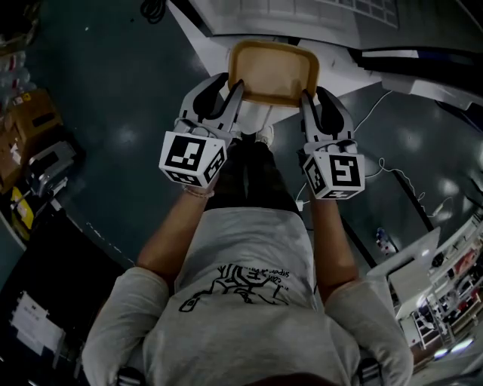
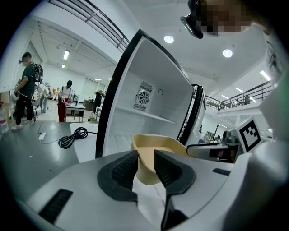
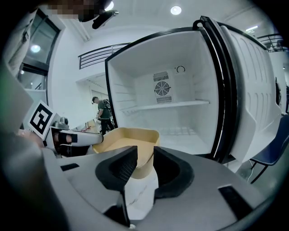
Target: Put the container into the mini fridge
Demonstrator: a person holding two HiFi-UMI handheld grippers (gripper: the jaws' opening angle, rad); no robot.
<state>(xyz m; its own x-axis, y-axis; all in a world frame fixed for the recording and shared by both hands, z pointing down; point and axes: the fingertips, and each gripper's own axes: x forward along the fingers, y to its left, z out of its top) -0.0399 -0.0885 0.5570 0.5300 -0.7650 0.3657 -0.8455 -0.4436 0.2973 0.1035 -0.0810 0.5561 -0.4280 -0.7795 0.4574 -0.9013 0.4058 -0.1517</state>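
A tan, shallow plastic container (image 1: 273,71) hangs in the air in front of an open white mini fridge (image 1: 249,19). My left gripper (image 1: 234,92) is shut on its left wall, my right gripper (image 1: 308,102) on its right wall. In the left gripper view the pads (image 2: 128,169) pinch the container (image 2: 158,145) at its near rim. The right gripper view shows the same hold on the container (image 3: 128,136), with the left gripper (image 3: 74,137) across from it. Behind the container the fridge (image 3: 180,122) shows one white shelf (image 3: 174,104) and nothing on it.
The fridge door (image 3: 257,90) stands swung open to the right. A blue chair (image 3: 275,153) sits beside it. A coiled black cable (image 2: 72,135) lies on the floor at left, and people (image 2: 25,90) stand far behind. Cardboard boxes (image 1: 34,121) line the left edge.
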